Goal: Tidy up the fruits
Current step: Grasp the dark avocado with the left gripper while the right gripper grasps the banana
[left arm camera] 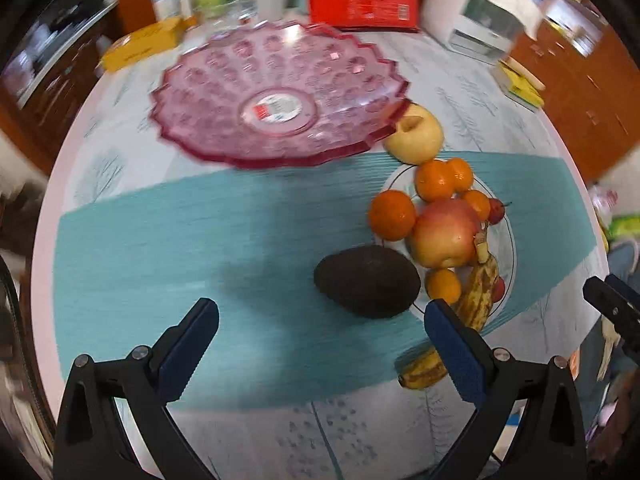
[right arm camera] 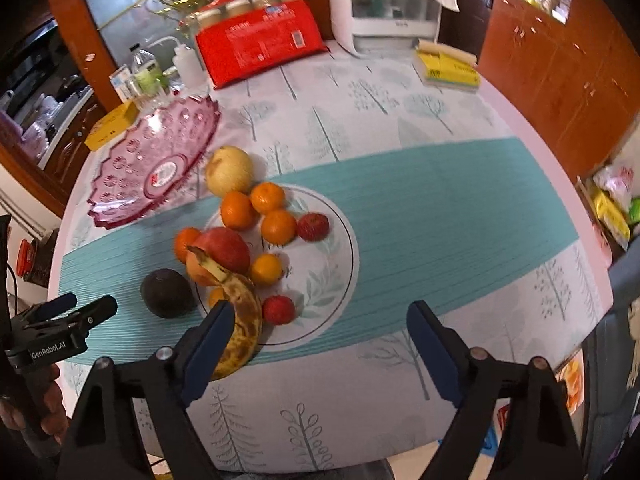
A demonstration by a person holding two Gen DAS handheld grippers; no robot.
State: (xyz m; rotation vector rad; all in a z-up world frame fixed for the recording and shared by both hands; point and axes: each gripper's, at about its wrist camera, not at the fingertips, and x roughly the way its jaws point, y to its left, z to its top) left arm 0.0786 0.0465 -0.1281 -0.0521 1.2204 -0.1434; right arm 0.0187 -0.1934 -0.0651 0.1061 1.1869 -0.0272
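My left gripper (left arm camera: pixel 322 328) has matt black plastic arms and ribbed blue rubbery pads (left arm camera: pixel 188 348). The pink dish (left arm camera: pixel 224 92) looks like glossy, faceted clear plastic. The avocado (left arm camera: pixel 368 282) is dull and pebbly, the banana (right arm camera: pixel 240 320) matt and speckled brown. The white plate (right arm camera: pixel 320 276) shines like glazed ceramic on a finely ribbed teal mat (right arm camera: pixel 460 208).

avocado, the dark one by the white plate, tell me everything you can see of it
The avocado is whole, dark brown to nearly black, with dull, rough-looking skin. It lies on its side on the teal placemat, right beside the white plate, seemingly touching its rim. Nothing grips it; the left gripper hovers near it, jaws open.
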